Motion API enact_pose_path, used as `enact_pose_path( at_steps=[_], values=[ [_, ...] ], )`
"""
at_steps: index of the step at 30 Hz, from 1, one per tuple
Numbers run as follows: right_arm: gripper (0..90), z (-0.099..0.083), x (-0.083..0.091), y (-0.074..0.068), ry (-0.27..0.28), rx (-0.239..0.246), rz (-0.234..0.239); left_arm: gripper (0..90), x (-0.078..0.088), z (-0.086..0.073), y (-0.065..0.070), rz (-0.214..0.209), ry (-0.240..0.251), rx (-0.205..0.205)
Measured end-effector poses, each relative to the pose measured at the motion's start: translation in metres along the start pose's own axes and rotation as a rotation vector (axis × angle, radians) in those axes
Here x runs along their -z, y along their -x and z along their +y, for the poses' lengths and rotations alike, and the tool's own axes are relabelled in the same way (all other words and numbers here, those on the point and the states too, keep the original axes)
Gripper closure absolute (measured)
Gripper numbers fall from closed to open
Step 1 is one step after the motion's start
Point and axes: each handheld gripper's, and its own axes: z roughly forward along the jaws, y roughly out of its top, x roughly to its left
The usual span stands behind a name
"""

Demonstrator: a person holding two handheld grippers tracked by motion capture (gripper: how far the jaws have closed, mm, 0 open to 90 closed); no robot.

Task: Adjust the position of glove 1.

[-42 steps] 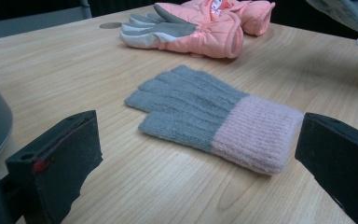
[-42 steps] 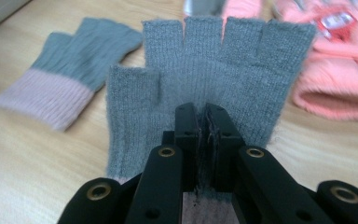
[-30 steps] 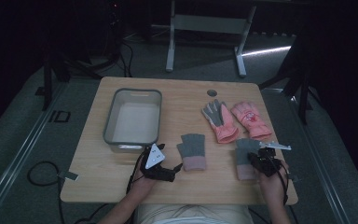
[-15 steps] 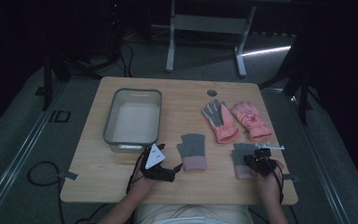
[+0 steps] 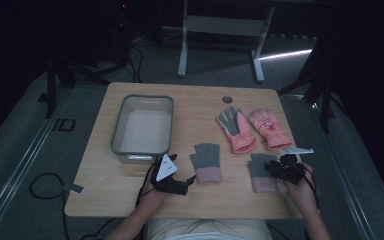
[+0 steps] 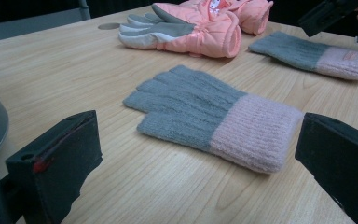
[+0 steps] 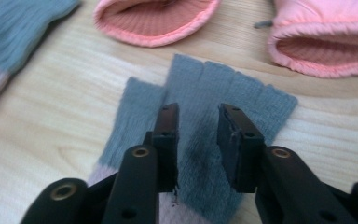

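right gripper view: right gripper (image 7: 196, 140) fingers parted, just opening over flat grey glove (image 7: 205, 140), fingertips pointing away, cuff near.

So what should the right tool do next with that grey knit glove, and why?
Probably lift clear of it. The right tool sits over the grey knit glove lying flat on the table, and its jaws have just been opening, apart with a gap over the fabric, so nothing is pinched. The second grey glove lies by the left tool.

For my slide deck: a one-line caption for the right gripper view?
Right gripper, jaws just opening, poised over a grey knitted glove with pink cuff on the wooden table.
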Motion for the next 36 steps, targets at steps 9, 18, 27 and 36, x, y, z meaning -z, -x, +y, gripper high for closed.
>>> enact_pose_path(
  at_steps=[9, 18, 27, 36],
  values=[
    [61.7, -0.01, -0.003, 0.0, -0.062, 0.106, 0.012, 0.0, 0.0, 0.0, 0.0, 0.002, -0.001, -0.002],
    [63.3, -0.015, -0.013, 0.001, -0.082, 0.122, 0.009, 0.0, 0.0, 0.0, 0.0, 0.0, 0.001, -0.002],
    [84.1, -0.012, -0.014, 0.0, -0.098, 0.052, 0.001, 0.0, 0.0, 0.0, 0.0, 0.001, -0.005, -0.002],
    [84.7, 0.008, 0.025, -0.008, 0.02, 0.024, 0.068, 0.0, 0.0, 0.0, 0.0, -0.003, 0.0, 0.001]
  ],
)
